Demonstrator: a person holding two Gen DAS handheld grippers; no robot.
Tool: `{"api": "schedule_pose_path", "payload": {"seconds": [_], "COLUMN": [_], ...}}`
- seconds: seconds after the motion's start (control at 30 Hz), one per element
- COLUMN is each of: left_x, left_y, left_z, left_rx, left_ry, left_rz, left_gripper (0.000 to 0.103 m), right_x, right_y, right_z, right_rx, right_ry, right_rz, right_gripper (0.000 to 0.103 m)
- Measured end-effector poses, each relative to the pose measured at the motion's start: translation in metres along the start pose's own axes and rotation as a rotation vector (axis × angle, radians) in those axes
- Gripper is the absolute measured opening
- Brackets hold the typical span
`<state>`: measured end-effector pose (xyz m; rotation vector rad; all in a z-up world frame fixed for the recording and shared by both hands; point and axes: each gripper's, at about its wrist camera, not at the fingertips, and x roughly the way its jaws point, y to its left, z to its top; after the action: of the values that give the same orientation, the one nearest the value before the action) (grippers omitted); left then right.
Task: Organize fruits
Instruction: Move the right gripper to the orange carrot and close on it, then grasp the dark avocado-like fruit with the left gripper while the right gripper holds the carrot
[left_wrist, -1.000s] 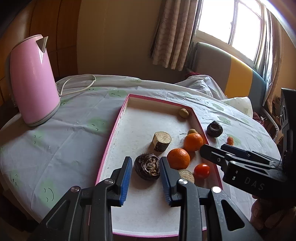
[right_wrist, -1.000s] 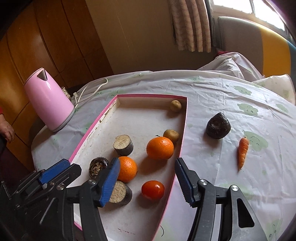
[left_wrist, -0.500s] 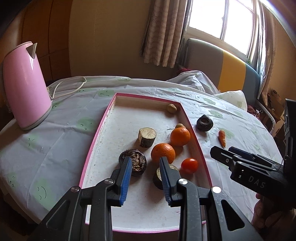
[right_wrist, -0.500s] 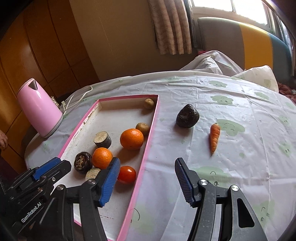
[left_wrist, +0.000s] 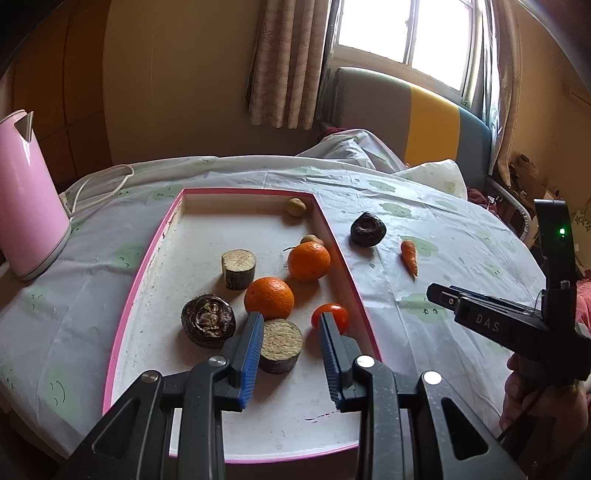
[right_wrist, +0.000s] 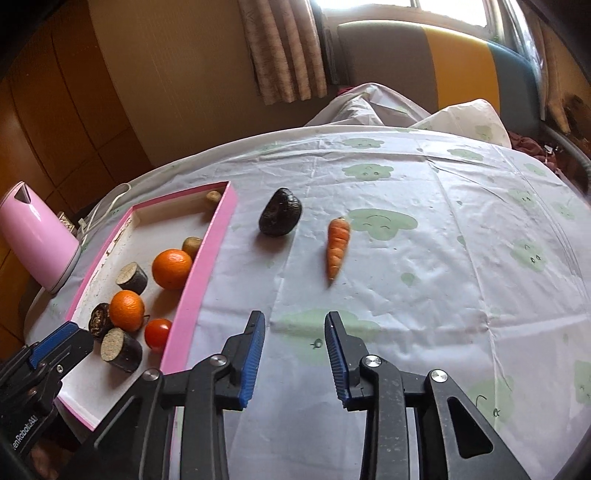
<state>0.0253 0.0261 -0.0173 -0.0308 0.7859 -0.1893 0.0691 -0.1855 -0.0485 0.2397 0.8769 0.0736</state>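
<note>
A pink-rimmed tray (left_wrist: 147, 258) holds two oranges (left_wrist: 269, 297) (left_wrist: 309, 260), a red tomato (left_wrist: 330, 314), two cut root pieces (left_wrist: 239, 268) (left_wrist: 280, 345), a dark bulb (left_wrist: 208, 319) and two small brown fruits (left_wrist: 295, 207). My left gripper (left_wrist: 290, 321) hovers over the tray's near end with a narrow gap and grips nothing; the near root piece shows beyond that gap. My right gripper (right_wrist: 293, 319) hangs over bare tablecloth right of the tray, its jaws closing with nothing between them. Ahead of it lie a carrot (right_wrist: 338, 247) and a dark lump (right_wrist: 280, 217).
A pink kettle (left_wrist: 26, 199) with a white cord stands on the table's left. The round table wears a white cloth (right_wrist: 443, 258) with green prints. Behind it are a colourful sofa back (left_wrist: 424, 114), a curtain and a window. A hand (left_wrist: 535, 391) holds the right gripper.
My right gripper swung right, off the tray and over the cloth, and its jaws narrowed. My left gripper shifted right from the dark bulb to the near root piece.
</note>
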Motion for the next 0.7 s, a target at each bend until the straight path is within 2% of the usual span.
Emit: {"api": "schedule_pose_path", "payload": {"seconds": [0.17,0.53,0.63,0.7], "left_x": [0.003,0.01,0.013,0.014], "left_y": [-0.005,-0.004,-0.004,-0.006], "left_z": [-0.001,-0.001,0.0,0.001], "left_rx": [0.015,0.012,0.01,0.013], "left_ry": [0.007,0.018,0.026,0.024], "left_rz": [-0.01,-0.019,-0.021,-0.024], "left_gripper": [0.031,0.031,0.031,0.031], "right_x": [0.011,0.059,0.073,0.075], "right_y": [-0.017,-0.009,-0.007,-0.005], "right_z": [0.012,0.056,0.061,0.062], "right_rx": [0.026,-0.006,-0.013,-0.035], "right_ry": [0.01,0.03,0.059,0.051], "right_rz": [-0.022,-0.082,-0.102,-0.108], "right_gripper": [0.031,0.031,0.021,0.019]}}
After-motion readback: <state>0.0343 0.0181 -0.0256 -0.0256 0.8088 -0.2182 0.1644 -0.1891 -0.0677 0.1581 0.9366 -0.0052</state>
